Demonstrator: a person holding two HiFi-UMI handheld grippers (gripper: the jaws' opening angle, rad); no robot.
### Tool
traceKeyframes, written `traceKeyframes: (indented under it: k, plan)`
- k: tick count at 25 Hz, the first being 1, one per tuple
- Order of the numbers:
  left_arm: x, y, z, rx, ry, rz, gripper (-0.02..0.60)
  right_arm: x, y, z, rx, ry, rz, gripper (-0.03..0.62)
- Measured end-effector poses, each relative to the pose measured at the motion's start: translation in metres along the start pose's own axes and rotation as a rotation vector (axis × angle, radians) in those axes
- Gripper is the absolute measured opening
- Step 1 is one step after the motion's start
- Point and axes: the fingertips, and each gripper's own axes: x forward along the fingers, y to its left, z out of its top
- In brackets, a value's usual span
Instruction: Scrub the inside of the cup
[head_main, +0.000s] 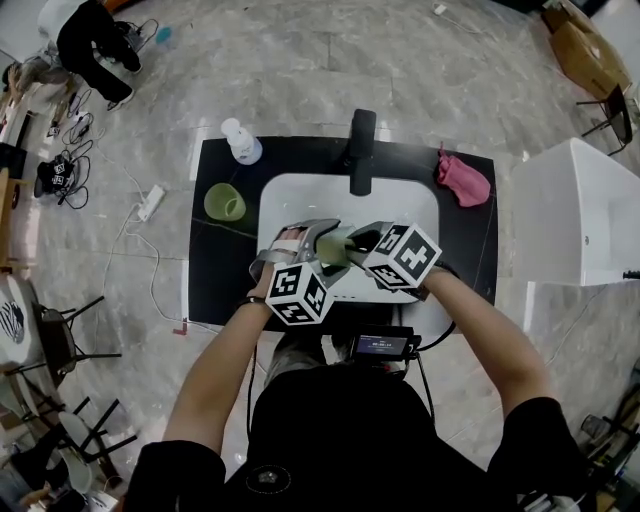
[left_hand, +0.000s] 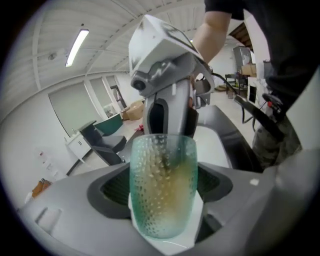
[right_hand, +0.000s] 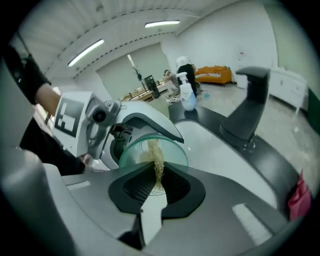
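Your forearms reach out over the white sink, and both marker cubes sit just above its near edge. The left gripper and right gripper meet nose to nose over the basin, with the green cup between them. A black faucet stands at the sink's far side, and a white spray bottle is beyond its far left corner. On the black counter left of the sink sits a second green cup, and a pink cloth lies to the right.

Now the left gripper view: your jaws are spread wide and clamped on the dimpled cup's sides. A yellow scrubber shows through the glass, and the right gripper pokes at the cup's mouth.

Over to the right gripper view: your jaws are pressed together, pinching the yellow scrubber, which runs straight into the cup's open mouth above the basin.
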Motion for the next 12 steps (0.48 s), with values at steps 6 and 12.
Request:
traceKeyframes:
  k: [6, 12]
  plan:
    - [-0.012, -0.017, 0.011, -0.172, -0.064, -0.253, 0.373, -0.003, 0.018, -0.008, -0.490, 0.077, -0.054, 0.040]
    - [-0.022, -0.037, 0.020, -0.343, -0.116, -0.559, 0.373, -0.014, 0.037, -0.011, -0.915, 0.109, -0.061, 0.041]
